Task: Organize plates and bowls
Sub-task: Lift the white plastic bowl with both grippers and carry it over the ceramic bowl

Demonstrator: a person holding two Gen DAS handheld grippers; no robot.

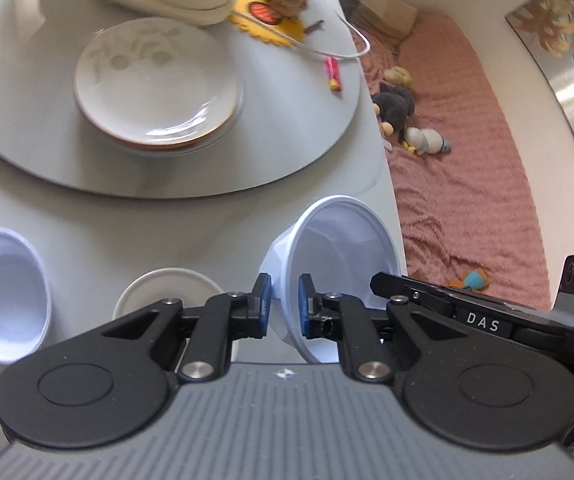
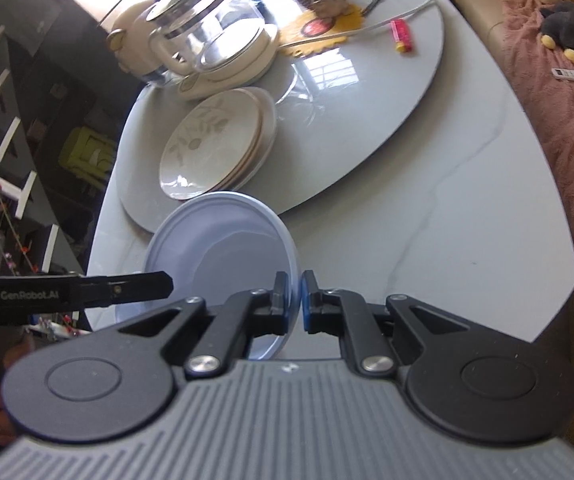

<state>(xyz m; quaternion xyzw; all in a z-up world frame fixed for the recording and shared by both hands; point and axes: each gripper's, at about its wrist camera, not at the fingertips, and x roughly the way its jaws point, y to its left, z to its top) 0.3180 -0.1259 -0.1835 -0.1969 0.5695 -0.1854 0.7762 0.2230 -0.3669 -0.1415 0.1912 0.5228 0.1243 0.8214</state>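
Two tilted white bowls, mouths sideways, rims pinched: left gripper [image 1: 284, 304] bowl [image 1: 339, 248], right gripper [image 2: 294, 300] bowl [image 2: 223, 256].

Black-armed tongs [image 1: 283, 304] with blue pads, silver screws, ribbed grey base.

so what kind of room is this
Most likely a home living or dining area: a pale dining table with a lazy Susan turntable, a glass kettle on it, and a pink-blanketed sofa strewn with plush toys.
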